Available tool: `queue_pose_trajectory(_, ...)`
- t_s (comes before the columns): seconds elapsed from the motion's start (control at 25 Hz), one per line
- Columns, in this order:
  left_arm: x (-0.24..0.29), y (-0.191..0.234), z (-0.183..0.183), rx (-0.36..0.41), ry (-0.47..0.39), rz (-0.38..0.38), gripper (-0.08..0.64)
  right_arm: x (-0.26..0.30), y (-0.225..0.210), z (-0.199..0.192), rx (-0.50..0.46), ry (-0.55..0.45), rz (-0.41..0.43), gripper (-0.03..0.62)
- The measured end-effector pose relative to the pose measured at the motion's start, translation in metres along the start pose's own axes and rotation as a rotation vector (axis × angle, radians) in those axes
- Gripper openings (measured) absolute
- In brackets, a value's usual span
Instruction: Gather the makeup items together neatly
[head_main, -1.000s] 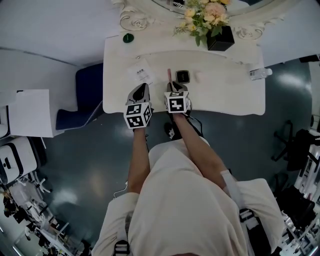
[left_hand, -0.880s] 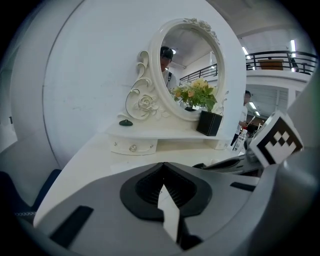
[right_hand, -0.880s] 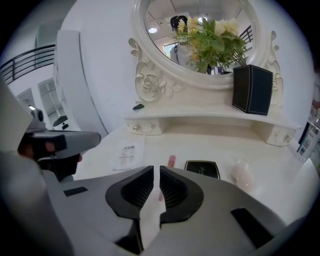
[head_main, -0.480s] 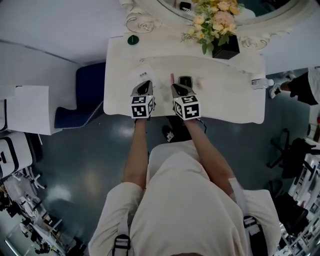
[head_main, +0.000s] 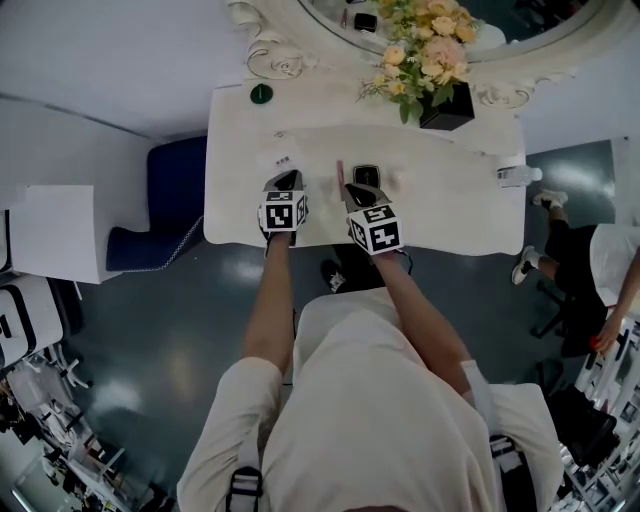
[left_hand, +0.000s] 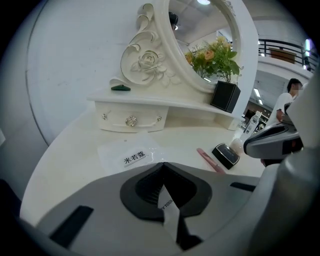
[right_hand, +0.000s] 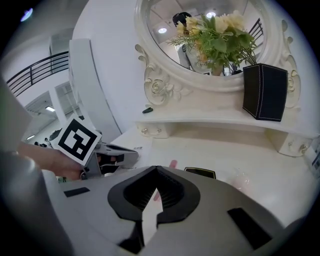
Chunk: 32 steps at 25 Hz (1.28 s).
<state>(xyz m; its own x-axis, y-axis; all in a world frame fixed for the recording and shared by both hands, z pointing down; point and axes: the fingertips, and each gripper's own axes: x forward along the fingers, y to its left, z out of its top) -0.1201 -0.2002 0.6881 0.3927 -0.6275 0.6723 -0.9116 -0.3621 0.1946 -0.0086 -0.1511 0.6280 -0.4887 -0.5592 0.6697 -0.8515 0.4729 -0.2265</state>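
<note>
Makeup stick (head_main: 340, 172), compact (head_main: 366, 177), left gripper (left_hand: 162, 165), right gripper (right_hand: 157, 170), fingers closed, empty, floor (head_main: 150, 330) in head view only

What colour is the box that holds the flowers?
Black; the right gripper view shows the box best.

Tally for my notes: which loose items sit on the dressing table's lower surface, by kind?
Pink stick: 1
Black compact: 1
Pale pink small item: 1
Labelled clear packet: 1
Clear bottle: 1
Total: 5
</note>
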Motion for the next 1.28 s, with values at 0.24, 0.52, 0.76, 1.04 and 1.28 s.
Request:
queue_pose_trajectory(0.24, 0.008, -0.005, -0.009, 0.082, 0.057, -0.002, 0.014, -0.002, -0.008, -0.001, 0.003, -0.005, -0.013, 0.040)
queue_pose_trajectory(0.52, 0.005, -0.016, -0.015, 0.143, 0.066, -0.042, 0.014, -0.008, -0.011, -0.009, 0.011, -0.007, -0.015, 0.040)
queue_pose_trajectory(0.76, 0.001, -0.036, -0.024, 0.162, 0.080, -0.095, 0.014, -0.015, -0.022, -0.015, 0.031, -0.014, -0.032, 0.040)
queue_pose_trajectory(1.04, -0.005, -0.053, -0.030, 0.179, 0.095, -0.130, 0.014, -0.028, -0.019, -0.015, 0.028, -0.034, -0.030, 0.040)
queue_pose_trajectory(1.28, -0.029, -0.051, -0.004, 0.172, 0.000, -0.090, 0.014, -0.045, -0.036, -0.013, 0.064, -0.067, -0.076, 0.040)
